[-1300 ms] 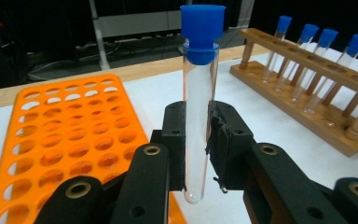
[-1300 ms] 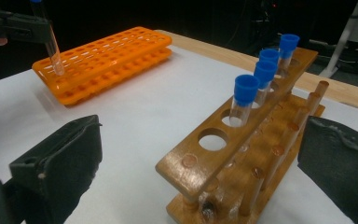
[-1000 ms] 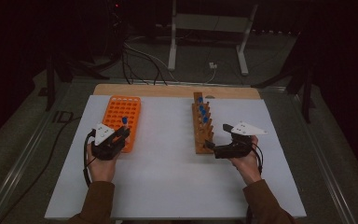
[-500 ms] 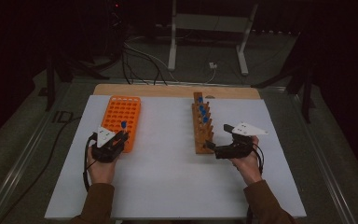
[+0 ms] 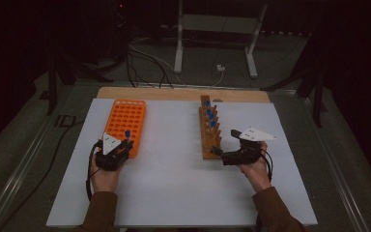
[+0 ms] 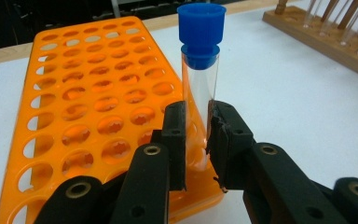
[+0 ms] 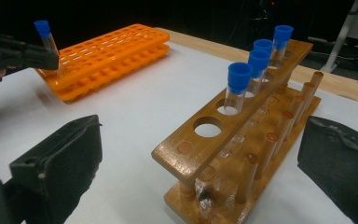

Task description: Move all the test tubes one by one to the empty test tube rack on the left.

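My left gripper (image 6: 196,135) is shut on a clear test tube with a blue cap (image 6: 200,70), held upright over the near right corner of the orange rack (image 6: 88,93). The jaws hide the tube's lower end. In the high view the left gripper (image 5: 121,149) sits at the near end of the orange rack (image 5: 125,116), and the blue cap (image 5: 127,132) shows just above it. My right gripper (image 7: 203,126) stands open with nothing between its jaws, facing the near end of the wooden rack (image 7: 242,116). That rack holds several blue-capped tubes (image 7: 239,77). In the high view the right gripper (image 5: 216,152) is beside the wooden rack (image 5: 207,140).
The white tabletop (image 5: 174,183) has free room between the two racks and toward the near edge. A wooden strip (image 5: 174,93) runs along the far edge. Beyond the table, cables (image 5: 145,58) and a metal stand (image 5: 217,29) lie on the dark floor.
My left gripper has shifted a little toward the near end of the orange rack, the tube still in it. The right gripper has stayed where it was.
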The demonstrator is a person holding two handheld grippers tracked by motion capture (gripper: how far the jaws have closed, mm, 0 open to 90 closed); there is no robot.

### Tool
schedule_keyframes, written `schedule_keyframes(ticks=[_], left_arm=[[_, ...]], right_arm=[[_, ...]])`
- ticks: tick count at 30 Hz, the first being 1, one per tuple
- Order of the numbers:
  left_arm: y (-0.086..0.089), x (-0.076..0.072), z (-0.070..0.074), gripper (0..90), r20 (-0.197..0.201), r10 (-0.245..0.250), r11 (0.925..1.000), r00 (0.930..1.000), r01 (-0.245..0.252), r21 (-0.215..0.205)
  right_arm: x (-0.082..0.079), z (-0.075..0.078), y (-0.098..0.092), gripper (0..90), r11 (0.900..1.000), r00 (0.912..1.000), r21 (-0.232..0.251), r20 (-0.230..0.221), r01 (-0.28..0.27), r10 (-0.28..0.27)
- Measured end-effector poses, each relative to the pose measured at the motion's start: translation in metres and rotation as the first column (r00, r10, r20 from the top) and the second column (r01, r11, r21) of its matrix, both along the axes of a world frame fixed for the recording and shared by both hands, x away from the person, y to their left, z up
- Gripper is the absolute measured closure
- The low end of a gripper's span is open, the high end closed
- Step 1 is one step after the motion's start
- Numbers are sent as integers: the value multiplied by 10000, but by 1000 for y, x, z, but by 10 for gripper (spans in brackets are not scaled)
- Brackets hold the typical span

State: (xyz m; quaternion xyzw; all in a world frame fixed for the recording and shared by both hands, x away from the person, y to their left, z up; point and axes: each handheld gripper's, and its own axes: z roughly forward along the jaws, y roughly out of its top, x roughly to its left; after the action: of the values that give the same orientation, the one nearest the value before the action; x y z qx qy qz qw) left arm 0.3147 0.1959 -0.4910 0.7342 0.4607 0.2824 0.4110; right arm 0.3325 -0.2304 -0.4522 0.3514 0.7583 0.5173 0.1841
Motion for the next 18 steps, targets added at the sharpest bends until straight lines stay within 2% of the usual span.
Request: schedule_keyframes(ticks=[13,18], left_arm=[[-2,0,-4,770,-307,-42,9991,9995,55,414],[-3,-1,-5,769,-334,-39,9992,9994,52,409]], right_arm=[[0,-1,3,1,9999,10000,-68,-46,-81,81],[0,-1,3,1,9999,9999,-100,-33,-119,119]])
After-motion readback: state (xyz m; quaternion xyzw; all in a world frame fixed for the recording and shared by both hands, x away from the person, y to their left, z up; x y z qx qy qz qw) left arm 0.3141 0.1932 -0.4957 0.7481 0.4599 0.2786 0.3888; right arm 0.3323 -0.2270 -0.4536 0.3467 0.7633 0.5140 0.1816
